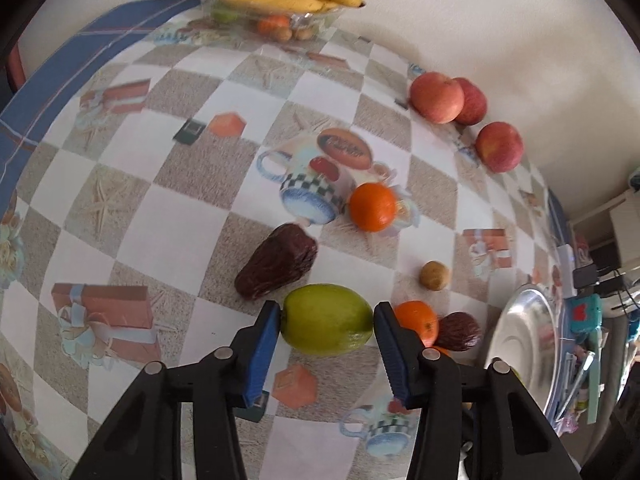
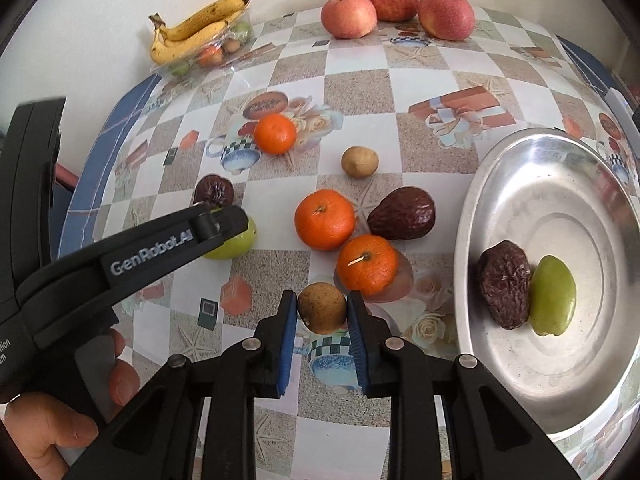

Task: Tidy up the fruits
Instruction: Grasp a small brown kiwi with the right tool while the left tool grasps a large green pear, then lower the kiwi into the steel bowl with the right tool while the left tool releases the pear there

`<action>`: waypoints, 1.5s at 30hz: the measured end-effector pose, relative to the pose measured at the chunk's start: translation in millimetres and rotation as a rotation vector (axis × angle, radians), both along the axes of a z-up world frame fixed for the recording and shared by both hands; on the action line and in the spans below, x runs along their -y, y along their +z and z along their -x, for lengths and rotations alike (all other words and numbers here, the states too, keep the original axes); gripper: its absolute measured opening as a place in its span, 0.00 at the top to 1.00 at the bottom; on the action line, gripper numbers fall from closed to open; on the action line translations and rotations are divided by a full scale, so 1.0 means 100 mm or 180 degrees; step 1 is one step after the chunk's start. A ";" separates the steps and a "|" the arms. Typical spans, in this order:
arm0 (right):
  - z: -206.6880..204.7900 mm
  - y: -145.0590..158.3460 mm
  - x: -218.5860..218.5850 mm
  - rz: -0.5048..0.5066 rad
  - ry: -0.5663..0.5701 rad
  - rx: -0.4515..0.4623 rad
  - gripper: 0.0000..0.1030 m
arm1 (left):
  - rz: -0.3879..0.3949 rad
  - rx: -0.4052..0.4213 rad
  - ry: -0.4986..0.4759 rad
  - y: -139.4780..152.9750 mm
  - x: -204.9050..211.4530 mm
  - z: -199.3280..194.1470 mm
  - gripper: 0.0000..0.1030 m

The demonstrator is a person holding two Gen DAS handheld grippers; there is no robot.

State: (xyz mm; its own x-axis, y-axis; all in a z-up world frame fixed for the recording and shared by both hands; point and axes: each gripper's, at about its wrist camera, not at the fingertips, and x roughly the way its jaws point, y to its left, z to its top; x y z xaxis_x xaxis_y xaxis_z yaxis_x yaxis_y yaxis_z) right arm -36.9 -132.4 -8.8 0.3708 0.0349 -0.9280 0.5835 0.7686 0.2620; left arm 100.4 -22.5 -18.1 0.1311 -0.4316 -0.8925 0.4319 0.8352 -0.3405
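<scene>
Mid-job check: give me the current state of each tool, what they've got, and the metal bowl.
Left tool: pads against a green fruit resting on the table.
Right tool: shut on a small brown fruit.
Metal bowl: upright, holds one dark wrinkled fruit and one green fruit, touching.
Clear tray: on the table, bananas on top.
</scene>
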 end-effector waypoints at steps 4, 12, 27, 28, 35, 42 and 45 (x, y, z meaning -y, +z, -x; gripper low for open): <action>0.08 0.11 0.12 0.0042 -0.0143 0.0094 0.74 | 0.0115 0.0054 -0.0063 0.13 0.04 0.06 0.50; 0.49 0.18 0.65 0.0232 -0.0811 -0.0002 0.74 | 0.0173 0.0084 -0.0303 0.21 0.25 0.30 0.50; 1.30 0.26 1.30 0.0338 -0.1637 -0.0028 0.74 | 0.0136 0.0163 -0.1325 0.30 0.95 1.34 0.50; 1.34 0.25 1.31 0.0338 -0.1660 -0.0038 0.74 | 0.0118 0.0168 -0.1392 0.28 0.99 1.42 0.50; 1.45 0.18 1.36 0.0300 -0.1621 -0.0127 0.74 | -0.0041 0.0139 -0.1662 0.14 1.14 1.71 0.50; 1.42 0.11 1.32 0.0258 -0.1561 -0.0205 0.72 | 0.0002 0.0101 -0.1577 0.14 1.09 1.63 0.48; 1.38 0.11 1.29 0.0301 -0.1504 -0.0225 0.62 | -0.0019 0.0102 -0.1539 0.13 1.07 1.59 0.48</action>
